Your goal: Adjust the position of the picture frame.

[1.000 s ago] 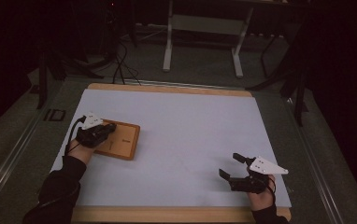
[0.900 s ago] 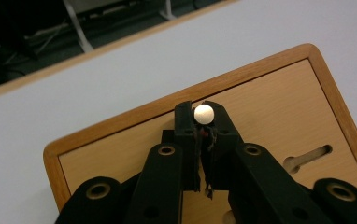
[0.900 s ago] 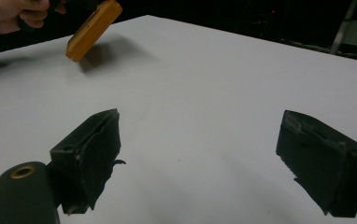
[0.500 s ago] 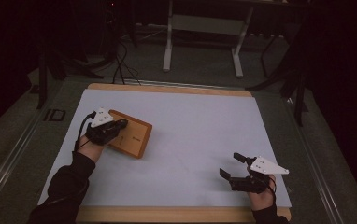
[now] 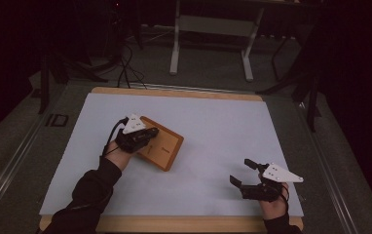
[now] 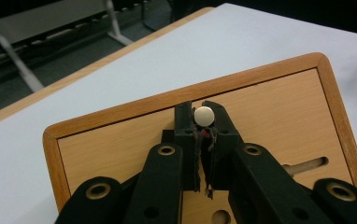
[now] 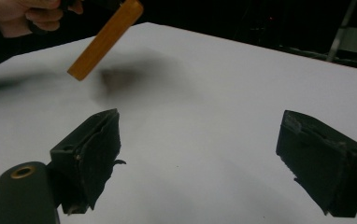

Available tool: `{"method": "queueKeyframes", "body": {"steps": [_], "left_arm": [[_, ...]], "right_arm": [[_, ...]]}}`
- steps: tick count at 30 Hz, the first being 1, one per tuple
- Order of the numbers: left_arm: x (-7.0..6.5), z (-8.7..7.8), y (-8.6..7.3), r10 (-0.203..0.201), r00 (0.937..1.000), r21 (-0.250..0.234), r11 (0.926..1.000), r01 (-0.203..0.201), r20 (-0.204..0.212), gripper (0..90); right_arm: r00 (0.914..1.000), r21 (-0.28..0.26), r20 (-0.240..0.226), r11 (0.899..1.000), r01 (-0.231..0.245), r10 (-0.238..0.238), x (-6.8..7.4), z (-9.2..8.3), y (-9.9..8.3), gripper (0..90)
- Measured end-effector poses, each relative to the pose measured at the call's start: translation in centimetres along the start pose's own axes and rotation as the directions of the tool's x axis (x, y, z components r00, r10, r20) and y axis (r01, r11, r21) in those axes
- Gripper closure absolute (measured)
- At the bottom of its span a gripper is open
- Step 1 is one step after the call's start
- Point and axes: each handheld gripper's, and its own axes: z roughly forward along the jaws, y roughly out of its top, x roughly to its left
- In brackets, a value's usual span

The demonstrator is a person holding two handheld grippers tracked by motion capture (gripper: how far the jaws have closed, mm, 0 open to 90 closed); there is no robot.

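clamping a small round knob (image 6: 203, 115) on the wooden board (image 5: 163, 146), the left gripper (image 5: 147, 135) hides its stem; the right gripper (image 5: 245, 173) gapes, holding nothing above the desk (image 5: 223, 117).

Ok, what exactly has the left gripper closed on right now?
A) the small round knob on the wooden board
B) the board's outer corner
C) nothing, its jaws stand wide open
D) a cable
A: in the left gripper view the left gripper has its jaws pinched on the small pale round knob that sticks up from the wooden board.
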Motion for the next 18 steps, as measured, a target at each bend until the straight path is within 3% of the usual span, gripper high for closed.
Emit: {"method": "queueKeyframes", "body": {"steps": [11, 18], "left_arm": [[-2.7, 4.3, 0.8, 0.029, 0.9963, 0.051, 0.9981, -0.033, 0.081, 85.8], [-3.5, 6.8, 1.0, 0.04, 0.9948, 0.091, 0.9947, -0.048, 0.094, 85.8]], "right_arm": [[1.0, -0.011, 0.006, 1.0, -0.001, 0.001, -0.2, -0.4, 0.1, 13.5], [1.0, -0.015, 0.006, 1.0, 0.001, 0.0, -0.2, -0.5, 0.1, 13.5]]}}
